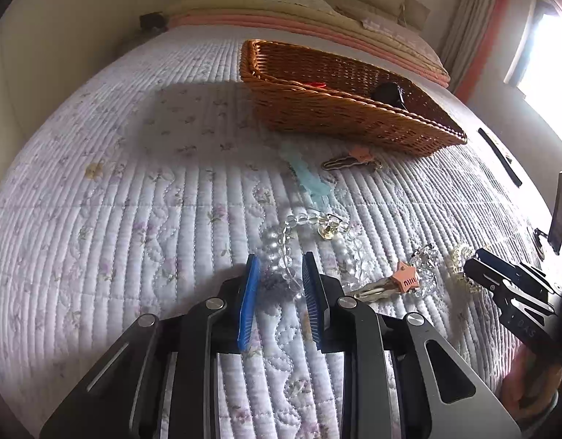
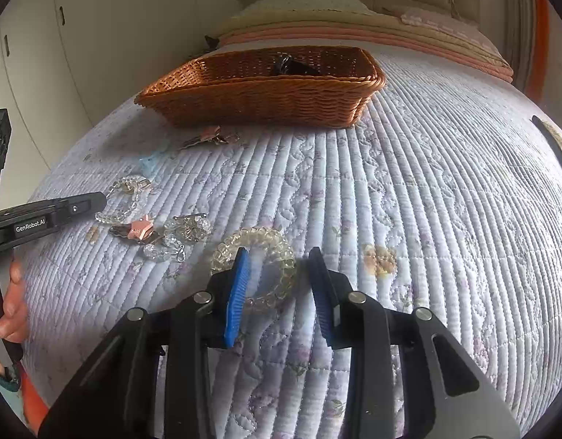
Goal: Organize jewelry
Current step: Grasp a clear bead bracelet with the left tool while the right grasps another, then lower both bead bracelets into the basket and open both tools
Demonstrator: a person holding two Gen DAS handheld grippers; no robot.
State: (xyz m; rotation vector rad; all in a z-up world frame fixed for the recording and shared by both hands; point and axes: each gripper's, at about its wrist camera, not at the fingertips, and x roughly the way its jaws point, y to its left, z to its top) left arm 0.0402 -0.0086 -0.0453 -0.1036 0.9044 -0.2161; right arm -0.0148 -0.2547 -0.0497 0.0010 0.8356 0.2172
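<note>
Jewelry lies on a quilted bed in front of a wicker basket (image 1: 339, 109), also in the right wrist view (image 2: 266, 91). My left gripper (image 1: 281, 259) is open, its blue fingers either side of a clear bead bracelet (image 1: 288, 241). My right gripper (image 2: 281, 252) is open around a yellowish bead bracelet (image 2: 270, 237), its left pad (image 2: 238, 281) inside the ring. A pink star hair clip (image 1: 401, 278) and a crystal piece (image 1: 425, 267) lie between the grippers. A second pink clip (image 1: 357, 157) and a pale blue clip (image 1: 310, 179) lie near the basket.
A dark item (image 1: 389, 93) and something red (image 1: 315, 84) lie in the basket. A phone on a stand (image 1: 559, 212) and a black strip (image 1: 500, 157) are at the bed's right side. Folded blankets (image 1: 299, 11) are at the head. White cupboards (image 2: 61, 55) stand to the left.
</note>
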